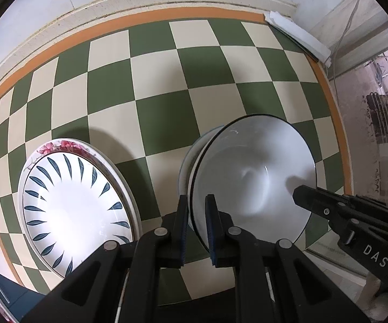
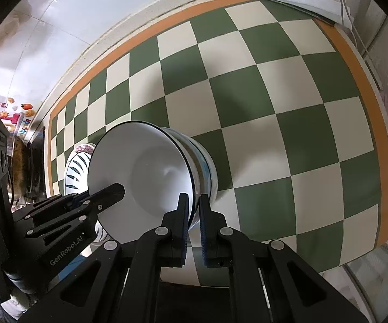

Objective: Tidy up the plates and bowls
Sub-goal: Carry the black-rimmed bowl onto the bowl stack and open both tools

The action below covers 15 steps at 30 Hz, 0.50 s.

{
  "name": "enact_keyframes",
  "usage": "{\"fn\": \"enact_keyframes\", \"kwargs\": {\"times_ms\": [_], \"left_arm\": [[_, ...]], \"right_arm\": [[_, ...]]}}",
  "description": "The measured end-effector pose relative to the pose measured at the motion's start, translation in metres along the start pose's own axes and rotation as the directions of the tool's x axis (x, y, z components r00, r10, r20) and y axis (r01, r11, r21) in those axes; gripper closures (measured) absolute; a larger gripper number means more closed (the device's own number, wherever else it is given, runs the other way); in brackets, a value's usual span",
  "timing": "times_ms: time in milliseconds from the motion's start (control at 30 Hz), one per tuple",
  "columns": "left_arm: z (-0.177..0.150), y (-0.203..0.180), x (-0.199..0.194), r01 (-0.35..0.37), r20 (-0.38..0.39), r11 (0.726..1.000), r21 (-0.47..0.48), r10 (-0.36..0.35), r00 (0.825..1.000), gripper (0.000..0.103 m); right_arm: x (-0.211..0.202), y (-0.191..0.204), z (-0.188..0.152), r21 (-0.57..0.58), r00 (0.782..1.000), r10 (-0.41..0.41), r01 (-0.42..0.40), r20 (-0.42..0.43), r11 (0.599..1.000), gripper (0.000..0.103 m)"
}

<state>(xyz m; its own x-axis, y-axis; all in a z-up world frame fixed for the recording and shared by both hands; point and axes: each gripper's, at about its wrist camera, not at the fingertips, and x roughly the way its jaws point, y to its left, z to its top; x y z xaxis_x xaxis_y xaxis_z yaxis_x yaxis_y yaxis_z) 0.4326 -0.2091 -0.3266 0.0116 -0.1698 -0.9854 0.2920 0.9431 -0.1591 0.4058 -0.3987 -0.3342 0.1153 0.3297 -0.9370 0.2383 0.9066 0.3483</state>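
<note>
A white bowl (image 1: 250, 172) with a thin dark rim sits on top of a nest of bowls (image 2: 203, 161) whose lower ones show blue marks. My left gripper (image 1: 197, 215) is shut on the top bowl's near rim, one finger inside and one outside. My right gripper (image 2: 194, 210) is shut on the rim at the opposite side. Each gripper shows in the other's view: the right gripper (image 1: 300, 192) and the left gripper (image 2: 119, 188). Left of the bowls lies a plate with blue leaf marks (image 1: 72, 210) on a floral-rimmed plate (image 1: 64, 144). Whether the bowls touch the cloth I cannot tell.
A green and cream checkered cloth (image 1: 161, 86) with an orange border covers the table. A folded white cloth (image 1: 299, 35) lies in the far right corner, beside hanging cables (image 1: 336, 53). A wall runs along the back edge. Cluttered shelves (image 2: 18, 161) stand to the left.
</note>
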Motion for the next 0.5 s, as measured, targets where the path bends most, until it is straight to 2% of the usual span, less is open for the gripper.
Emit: {"fn": "enact_keyframes", "kwargs": {"times_ms": [400,500], "left_arm": [[0.004,-0.003,0.004,-0.045,0.008,0.999,0.004,0.045,0.999,0.092],[0.004,-0.004,0.004,-0.057,0.009,0.998,0.003,0.057,0.998,0.088]], "right_arm": [[0.011,-0.001,0.004,-0.001,1.0,-0.003,0.003,-0.031,1.0,0.094],[0.013,-0.001,0.004,-0.003,0.999,-0.007,0.007,-0.036,1.0,0.093]]}}
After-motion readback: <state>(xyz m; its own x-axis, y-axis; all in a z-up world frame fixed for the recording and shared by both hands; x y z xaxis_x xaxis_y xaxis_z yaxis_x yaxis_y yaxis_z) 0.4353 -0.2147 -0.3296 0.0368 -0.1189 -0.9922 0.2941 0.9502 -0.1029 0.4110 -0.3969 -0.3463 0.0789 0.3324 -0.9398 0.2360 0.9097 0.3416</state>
